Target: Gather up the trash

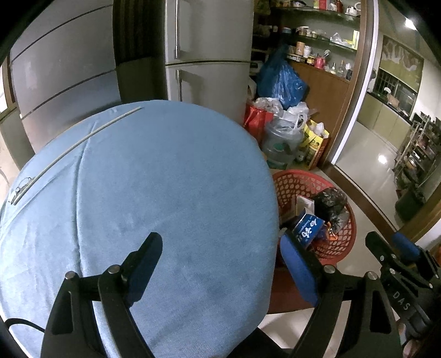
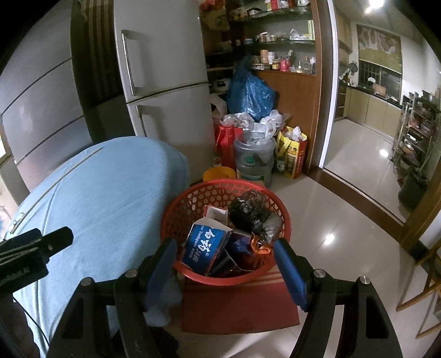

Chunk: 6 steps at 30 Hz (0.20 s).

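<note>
A: Trash: box (image 2: 205,246), black bag (image 2: 249,213), lay in red basket (image 2: 176,209) on floor beside worktop (image 1: 165,176). Both grippers' fingers apart, empty.

B: Risk: right gripper (image 2: 226,264) could knock the basket's rim, tip it.

We see dim, bluish indoor light in both wrist views. Ceiling lamps (image 2: 372,6) in the far room throw bright glare spots on the glossy floor tiles (image 2: 358,165). Strong fisheye bending curves the fridge (image 1: 209,49) and door frame (image 1: 355,91); black vignette fills the corners, and detail is soft.
</note>
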Tool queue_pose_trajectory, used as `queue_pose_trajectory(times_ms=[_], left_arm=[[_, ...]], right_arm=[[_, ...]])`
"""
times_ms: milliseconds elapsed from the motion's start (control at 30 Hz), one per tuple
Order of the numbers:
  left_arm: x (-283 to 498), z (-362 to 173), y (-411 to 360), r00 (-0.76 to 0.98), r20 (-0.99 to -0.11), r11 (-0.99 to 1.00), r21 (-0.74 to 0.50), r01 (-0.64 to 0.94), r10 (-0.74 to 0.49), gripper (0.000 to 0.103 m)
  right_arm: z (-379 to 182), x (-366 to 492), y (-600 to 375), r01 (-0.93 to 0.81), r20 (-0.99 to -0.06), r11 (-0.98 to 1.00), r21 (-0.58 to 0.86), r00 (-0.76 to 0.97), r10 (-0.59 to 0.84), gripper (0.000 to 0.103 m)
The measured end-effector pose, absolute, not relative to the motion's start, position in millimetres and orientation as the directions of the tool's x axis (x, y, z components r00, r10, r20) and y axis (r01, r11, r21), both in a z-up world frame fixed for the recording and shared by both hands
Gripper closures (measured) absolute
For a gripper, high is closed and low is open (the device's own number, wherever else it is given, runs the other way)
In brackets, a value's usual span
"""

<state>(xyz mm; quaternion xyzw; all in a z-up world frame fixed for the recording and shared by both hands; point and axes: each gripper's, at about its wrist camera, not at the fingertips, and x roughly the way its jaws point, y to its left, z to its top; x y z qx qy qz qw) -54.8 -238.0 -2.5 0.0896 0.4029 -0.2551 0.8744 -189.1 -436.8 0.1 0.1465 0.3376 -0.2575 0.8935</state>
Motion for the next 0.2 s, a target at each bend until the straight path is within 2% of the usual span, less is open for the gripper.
queue_pose_trajectory(times_ms=[200], left_arm=[[-58.0,-3.6,-239.0,0.539,-0.750,0.846,-0.049,0.531,-0.382,0.015]], right_arm=[[1.6,-190.5,-433.8,0.556,-0.679,0.827,0.084,0.639,-0.361,0.027]])
